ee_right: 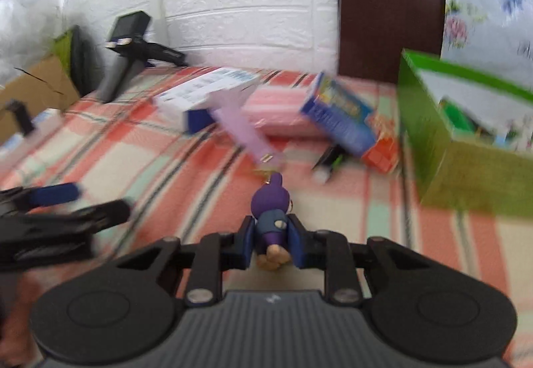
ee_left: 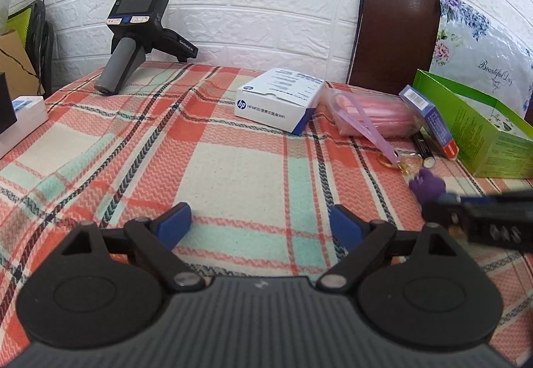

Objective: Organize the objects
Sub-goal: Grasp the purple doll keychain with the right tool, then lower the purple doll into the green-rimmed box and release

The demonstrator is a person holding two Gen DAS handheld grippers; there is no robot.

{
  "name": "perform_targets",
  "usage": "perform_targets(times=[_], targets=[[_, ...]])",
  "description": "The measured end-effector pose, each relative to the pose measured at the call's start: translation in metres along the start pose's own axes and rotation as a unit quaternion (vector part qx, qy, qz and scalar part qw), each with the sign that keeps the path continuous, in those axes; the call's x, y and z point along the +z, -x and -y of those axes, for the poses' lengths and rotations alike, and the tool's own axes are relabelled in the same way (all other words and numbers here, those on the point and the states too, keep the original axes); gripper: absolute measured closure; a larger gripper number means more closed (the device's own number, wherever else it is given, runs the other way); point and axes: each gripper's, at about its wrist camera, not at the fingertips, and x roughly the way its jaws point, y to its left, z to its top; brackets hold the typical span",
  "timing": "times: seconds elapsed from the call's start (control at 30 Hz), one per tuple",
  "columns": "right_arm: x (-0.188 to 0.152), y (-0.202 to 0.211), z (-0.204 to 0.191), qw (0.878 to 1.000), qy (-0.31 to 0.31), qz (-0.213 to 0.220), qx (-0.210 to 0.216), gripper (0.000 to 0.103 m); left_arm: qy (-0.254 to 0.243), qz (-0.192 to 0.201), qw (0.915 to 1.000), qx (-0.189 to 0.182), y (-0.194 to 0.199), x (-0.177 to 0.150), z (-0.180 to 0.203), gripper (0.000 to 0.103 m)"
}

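Purple is the little doll (ee_right: 270,218) that my right gripper (ee_right: 270,234) pinches by its middle. It points straight ahead of me, feet near my gripper, head away. A thin lilac strap (ee_right: 240,124) runs on from its head, over the cloth and up onto the pink pouch (ee_right: 283,119). So the strap must come along when I lift.

My left gripper (ee_left: 256,224) has its two blue pads spread wide with nothing between them. It hangs low over the cloth, just left of my right one, and is not as near the doll.

Ahead and to the right of my right gripper stands the open green box (ee_right: 429,121), a likely home for the doll, I think. A blue box (ee_right: 339,118) leans by the pouch, and a white box (ee_left: 276,101) lies left of it.

Under it all is a checked cloth (ee_left: 216,168) of red, cream and green. Far back are a white brick wall (ee_left: 253,1), a dark chair back (ee_left: 396,28) and a black tool (ee_left: 133,31) standing on its handle.
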Motion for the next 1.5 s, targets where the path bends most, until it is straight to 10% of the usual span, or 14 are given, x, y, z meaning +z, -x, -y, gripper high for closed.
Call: perform_targets(times=[0.3,0.43,0.57,0.63,0.67,1.37,1.43,1.5], targets=[[-0.039,0.05,-0.001,0.998,-0.037,0.001,0.058,0.081,0.032,-0.068,0.9963,-0.042,0.009,0.014,0.002,0.011],[-0.04,0.055,0.0,0.996,-0.048,0.009,0.069,0.081,0.126,-0.162,0.9627,-0.176,0.013,0.023,0.007,0.012],[-0.039,0.066,-0.008,0.995,-0.037,0.031,0.092,0.081,0.137,-0.199,0.9461,-0.215,0.002,0.023,0.036,0.014],[-0.038,0.074,-0.011,0.994,-0.029,0.043,0.101,0.081,0.127,-0.215,0.9372,-0.244,-0.004,0.025,0.053,0.063],[-0.038,0.079,-0.011,0.993,-0.026,0.05,0.104,0.081,0.127,-0.226,0.9305,-0.259,-0.009,0.027,0.06,0.067],[0.071,0.109,0.124,0.954,-0.03,0.291,-0.062,0.079,-0.019,-0.073,0.938,-0.339,-0.041,0.193,0.244,0.07],[0.075,0.09,0.139,0.954,-0.022,0.283,-0.097,0.042,-0.033,-0.071,0.9475,-0.31,-0.057,0.193,0.255,0.053],[0.073,0.069,0.153,0.959,-0.039,0.248,-0.132,0.03,-0.042,-0.081,0.9601,-0.264,-0.071,0.188,0.26,0.053]])
